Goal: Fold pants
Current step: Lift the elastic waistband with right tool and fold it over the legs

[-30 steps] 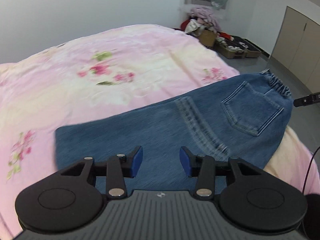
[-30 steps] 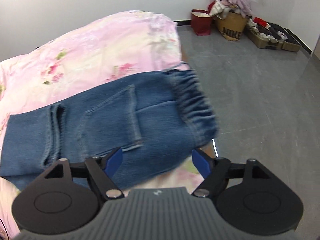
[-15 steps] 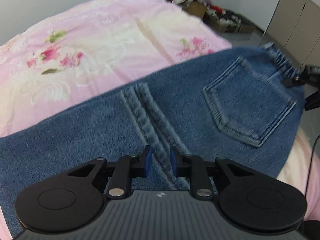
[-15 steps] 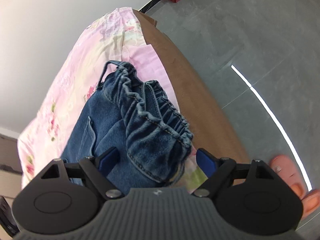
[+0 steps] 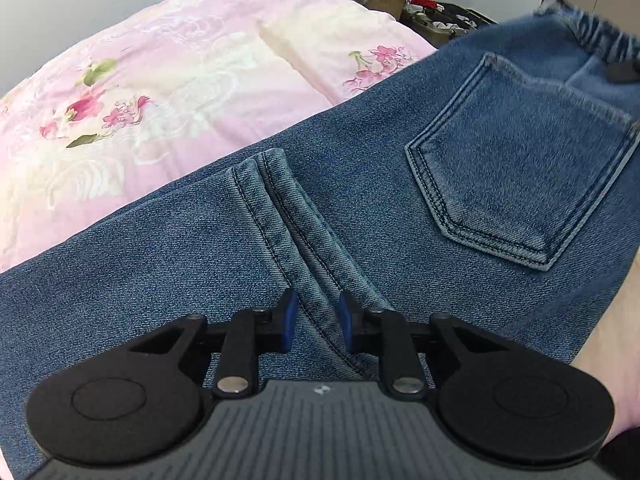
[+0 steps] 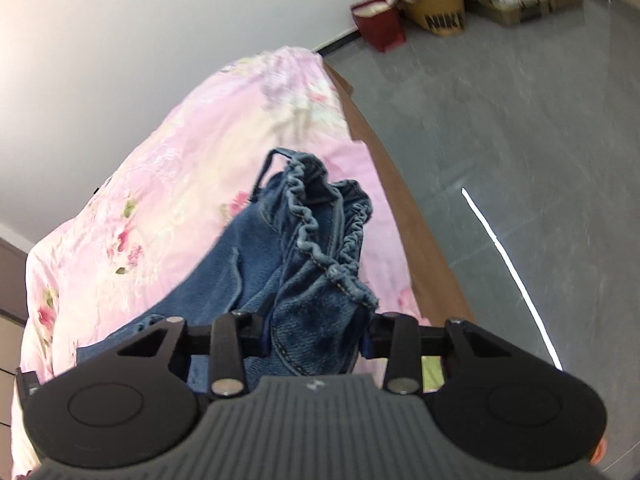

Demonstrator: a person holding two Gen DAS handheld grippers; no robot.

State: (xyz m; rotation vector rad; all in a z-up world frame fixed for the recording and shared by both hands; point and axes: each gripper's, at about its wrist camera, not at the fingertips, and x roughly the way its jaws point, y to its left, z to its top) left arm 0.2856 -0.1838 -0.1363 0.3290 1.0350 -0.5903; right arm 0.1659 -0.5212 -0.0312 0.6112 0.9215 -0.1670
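Left gripper (image 5: 316, 326) pinches the pants' (image 5: 200, 248) hem; right gripper (image 6: 316, 340) is closing on their waistband (image 6: 328, 256).

My pants (image 5: 400, 200) are faded blue denim; the bed cover (image 5: 180, 80) under them is pink with red flowers.
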